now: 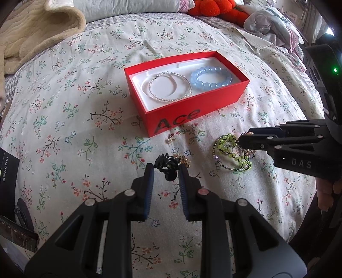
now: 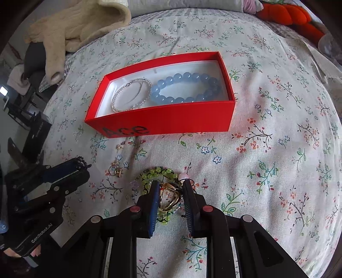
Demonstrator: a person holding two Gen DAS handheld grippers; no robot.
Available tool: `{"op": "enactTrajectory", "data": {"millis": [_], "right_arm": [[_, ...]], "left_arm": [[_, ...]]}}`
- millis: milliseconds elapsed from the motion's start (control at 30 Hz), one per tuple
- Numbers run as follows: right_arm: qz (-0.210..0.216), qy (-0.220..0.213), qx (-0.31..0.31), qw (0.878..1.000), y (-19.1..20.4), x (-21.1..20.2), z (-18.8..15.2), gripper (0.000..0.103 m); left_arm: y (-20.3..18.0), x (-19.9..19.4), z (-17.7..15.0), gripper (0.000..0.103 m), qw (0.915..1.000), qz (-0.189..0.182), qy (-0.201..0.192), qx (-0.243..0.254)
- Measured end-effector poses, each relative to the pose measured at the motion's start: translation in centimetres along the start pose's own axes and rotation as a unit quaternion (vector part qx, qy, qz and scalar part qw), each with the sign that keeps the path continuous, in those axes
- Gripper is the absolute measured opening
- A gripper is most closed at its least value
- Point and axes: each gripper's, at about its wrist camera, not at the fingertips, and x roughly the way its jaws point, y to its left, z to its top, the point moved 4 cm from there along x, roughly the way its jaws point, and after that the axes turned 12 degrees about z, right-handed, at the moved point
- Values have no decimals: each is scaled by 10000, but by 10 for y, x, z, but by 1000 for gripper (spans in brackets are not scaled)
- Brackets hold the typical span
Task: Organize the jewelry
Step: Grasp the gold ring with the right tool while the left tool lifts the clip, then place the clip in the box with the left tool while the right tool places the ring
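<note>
An open red box (image 1: 177, 119) (image 2: 162, 119) on the floral bedspread holds a silver bracelet (image 1: 168, 87) (image 2: 131, 95) and a blue bead bracelet (image 1: 210, 78) (image 2: 186, 88). My left gripper (image 1: 166, 166) (image 2: 82, 164) is shut on a black beaded piece (image 1: 167, 165) just above the bed. My right gripper (image 2: 171, 186) (image 1: 241, 139) is shut on gold rings (image 2: 168, 197) over a green bead bracelet (image 1: 232, 153) (image 2: 158, 174). Small gold earrings (image 1: 171, 139) (image 2: 116, 170) lie in front of the box.
A beige blanket (image 1: 32, 27) (image 2: 81, 23) lies at the back left and an orange plush toy (image 1: 215, 8) (image 2: 290, 17) at the back. A dark box (image 2: 36, 132) sits at the bed's left edge. Crumpled cloth (image 1: 269, 23) lies at the back right.
</note>
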Motion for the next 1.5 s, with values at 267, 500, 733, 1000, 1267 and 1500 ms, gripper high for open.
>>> {"op": "enactTrajectory", "data": {"millis": [267, 500, 733, 1000, 1267, 1500], "right_arm": [[-5, -202, -43, 9998, -5, -19, 5, 22], [-35, -426, -30, 9991, -6, -32, 19, 22], [0, -655, 41, 9978, -10, -43, 37, 22], [50, -899, 88, 9959, -16, -48, 57, 22], [28, -956, 33, 9954, -23, -39, 73, 22], [25, -999, -50, 9950, -27, -26, 84, 22]], "left_arm": [[3, -6, 12, 25, 9998, 1, -127, -144], [3, -11, 28, 25, 9991, -5, -305, -303], [-2, -11, 48, 25, 9983, 5, -462, -357], [-7, 2, 68, 25, 9975, 76, -543, -450], [-7, 23, 80, 25, 9966, 180, -549, -584], [-11, 34, 85, 25, 9962, 284, -614, -540]]}}
